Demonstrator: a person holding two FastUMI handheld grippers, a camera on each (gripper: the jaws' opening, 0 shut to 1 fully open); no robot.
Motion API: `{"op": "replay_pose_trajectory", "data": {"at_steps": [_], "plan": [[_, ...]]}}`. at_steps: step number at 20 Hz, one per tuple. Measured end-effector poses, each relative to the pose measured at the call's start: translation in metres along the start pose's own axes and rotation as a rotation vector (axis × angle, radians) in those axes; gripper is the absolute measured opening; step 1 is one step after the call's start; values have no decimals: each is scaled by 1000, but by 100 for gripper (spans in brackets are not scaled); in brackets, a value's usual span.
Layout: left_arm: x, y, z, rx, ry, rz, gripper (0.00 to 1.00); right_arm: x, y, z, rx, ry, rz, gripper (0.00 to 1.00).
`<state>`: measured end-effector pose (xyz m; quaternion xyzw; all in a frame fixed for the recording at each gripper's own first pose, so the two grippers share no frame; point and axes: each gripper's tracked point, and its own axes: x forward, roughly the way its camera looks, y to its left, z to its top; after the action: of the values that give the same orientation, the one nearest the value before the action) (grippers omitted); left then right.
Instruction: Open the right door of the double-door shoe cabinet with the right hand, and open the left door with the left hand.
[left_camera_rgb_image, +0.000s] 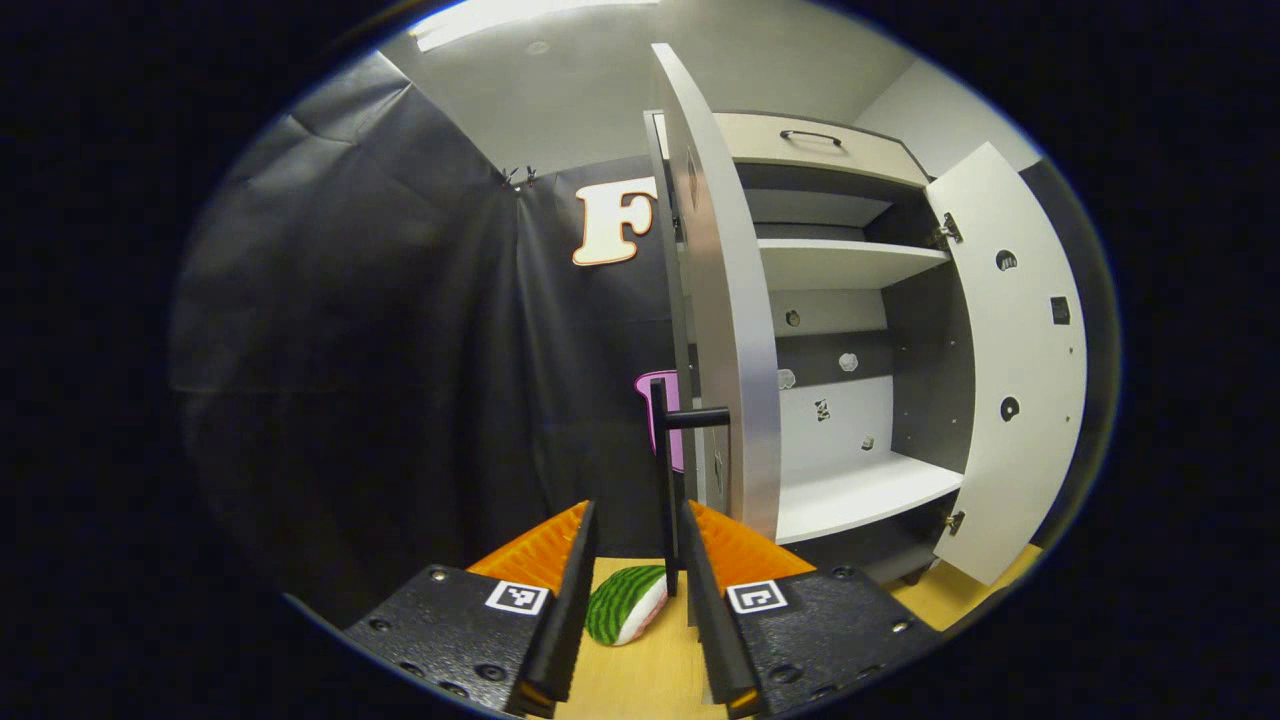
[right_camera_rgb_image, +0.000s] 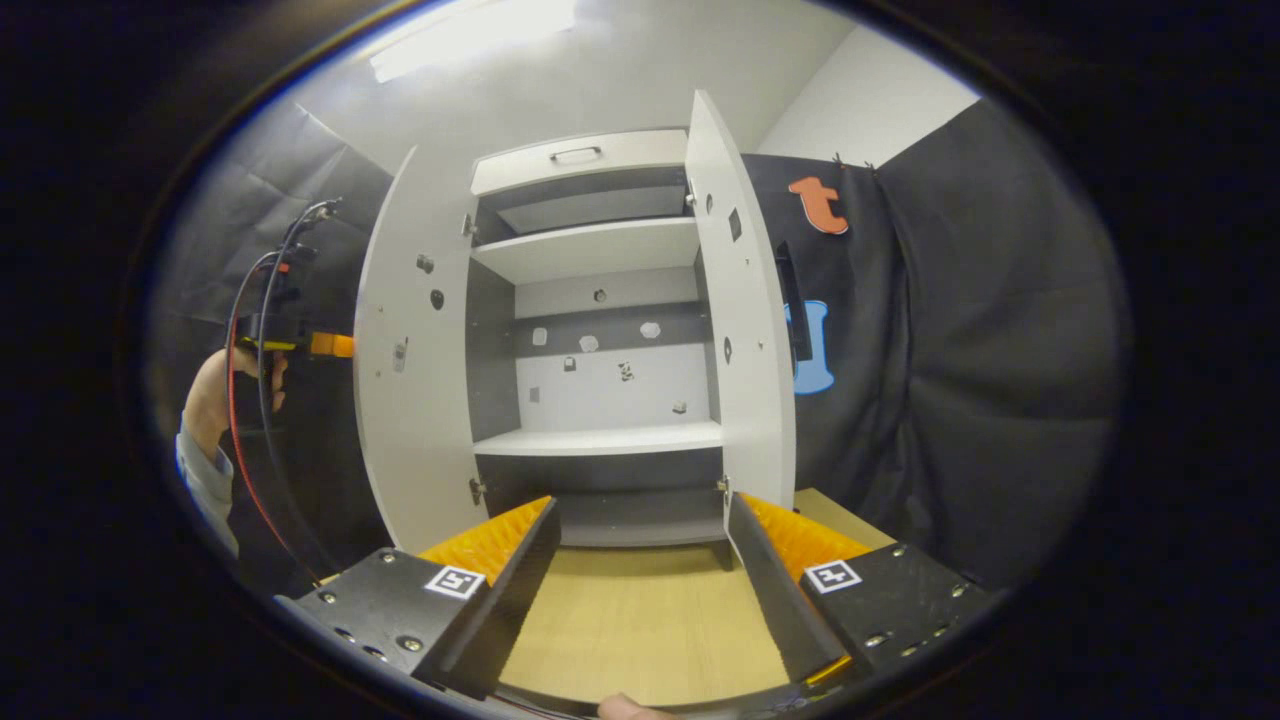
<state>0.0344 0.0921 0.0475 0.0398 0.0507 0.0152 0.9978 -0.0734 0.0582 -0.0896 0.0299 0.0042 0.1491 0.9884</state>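
Black handle (left_camera_rgb_image: 664, 470) between parted left tool (left_camera_rgb_image: 634, 560)

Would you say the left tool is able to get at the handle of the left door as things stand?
Probably yes. The left tool sits open with the bar of the handle standing between its fingers, nothing between them. The left door is already swung out.

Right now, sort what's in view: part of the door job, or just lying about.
Job:
shoe cabinet
left door and its handle
right door
left claw
right claw

Lying about:
watermelon slice toy
table
top drawer
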Motion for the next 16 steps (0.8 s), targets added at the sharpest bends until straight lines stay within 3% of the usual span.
{"op": "replay_pose_trajectory", "data": {"at_steps": [2, 5, 6, 16], "plan": [[-13, -1, 4, 17, -27, 16, 70, 1, 0, 1, 3, -1, -2, 97], [-38, -17, 4, 30, -37, 1, 89, 6, -3, 6, 7, -3, -8, 97], [-44, -23, 5, 22, -35, -10, 100, 7, -5, 8, 9, -5, -17, 97], [-89, -61, -14, -39, 20, 2, 97, 6, -23, 23, 2, -22, -62, 97]]}}
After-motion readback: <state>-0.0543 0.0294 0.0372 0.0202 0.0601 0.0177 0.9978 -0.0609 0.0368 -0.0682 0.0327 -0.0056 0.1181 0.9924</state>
